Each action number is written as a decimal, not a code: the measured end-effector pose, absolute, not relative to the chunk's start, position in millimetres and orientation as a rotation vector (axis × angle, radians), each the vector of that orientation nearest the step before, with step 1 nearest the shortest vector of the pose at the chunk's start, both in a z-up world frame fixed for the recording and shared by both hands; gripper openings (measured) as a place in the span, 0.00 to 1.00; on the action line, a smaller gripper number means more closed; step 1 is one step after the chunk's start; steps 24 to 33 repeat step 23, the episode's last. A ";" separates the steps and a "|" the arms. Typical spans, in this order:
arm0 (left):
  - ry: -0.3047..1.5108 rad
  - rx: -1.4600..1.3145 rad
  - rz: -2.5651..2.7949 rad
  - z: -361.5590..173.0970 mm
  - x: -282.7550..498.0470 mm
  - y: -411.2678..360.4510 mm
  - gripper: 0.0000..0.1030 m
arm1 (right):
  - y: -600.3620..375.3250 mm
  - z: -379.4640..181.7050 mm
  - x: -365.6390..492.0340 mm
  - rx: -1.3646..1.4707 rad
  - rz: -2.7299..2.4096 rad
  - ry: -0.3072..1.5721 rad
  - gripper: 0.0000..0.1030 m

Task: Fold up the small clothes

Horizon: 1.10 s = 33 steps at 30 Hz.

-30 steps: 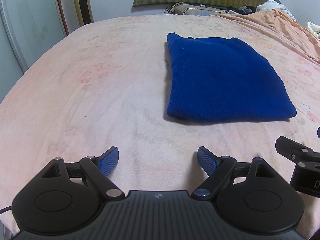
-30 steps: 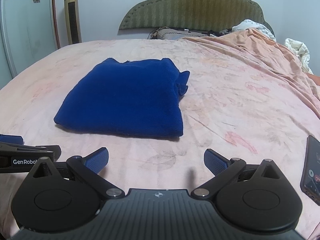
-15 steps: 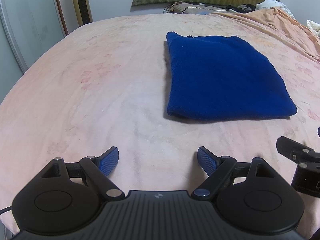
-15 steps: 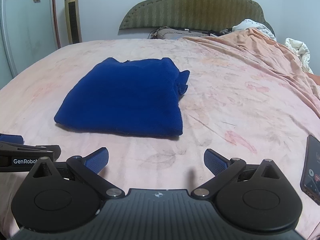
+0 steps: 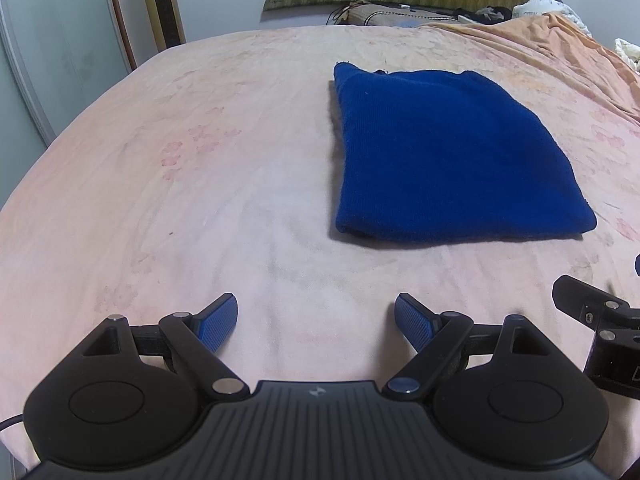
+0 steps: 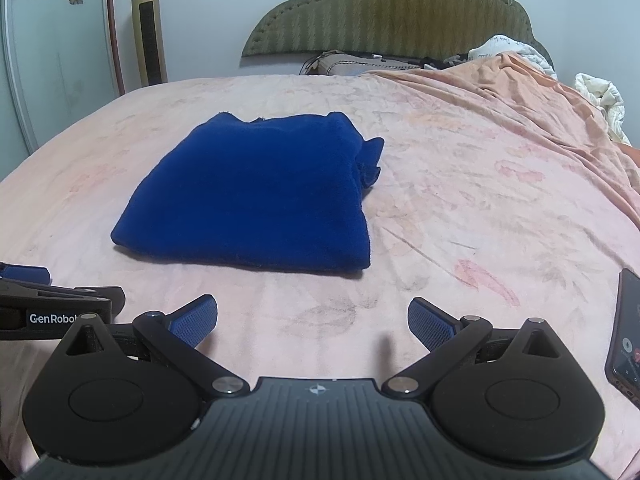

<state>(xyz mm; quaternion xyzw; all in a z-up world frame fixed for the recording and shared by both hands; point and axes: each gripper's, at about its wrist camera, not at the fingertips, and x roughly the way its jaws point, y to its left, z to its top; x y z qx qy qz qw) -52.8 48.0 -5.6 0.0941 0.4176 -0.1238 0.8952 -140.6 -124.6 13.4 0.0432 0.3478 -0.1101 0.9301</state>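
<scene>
Right wrist view shows the blue cloth (image 6: 248,196) lying flat on the bed (image 6: 460,184), up at about 11 o'clock from the right gripper (image 6: 313,322). It is already folded into a neat square. One small flap sticks out on its side at 3 o'clock. Nothing touches it.

Both tools are let go and empty. The right gripper has its jaws wide apart over bare sheet. The left gripper (image 5: 316,320) is wide apart too, and from there the cloth sits at about 1 o'clock.

I think the folding is nearly done, or done. If one more fold is wanted, each tool must reach out to a near corner, pinch it, and lift it over. The flap could be tucked in.

A phone (image 6: 626,332) lies at 3 o'clock, near the right gripper.
</scene>
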 end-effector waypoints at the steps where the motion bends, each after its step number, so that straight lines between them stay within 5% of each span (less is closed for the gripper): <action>1: 0.864 0.196 -0.256 -5.7 -52.9 47.8 0.84 | -124.4 13.4 -140.5 0.088 -0.224 0.711 1.00; 33: 0.840 0.242 -0.273 -3.6 -54.3 41.0 0.84 | -123.9 14.5 -138.8 0.078 -0.219 0.712 1.00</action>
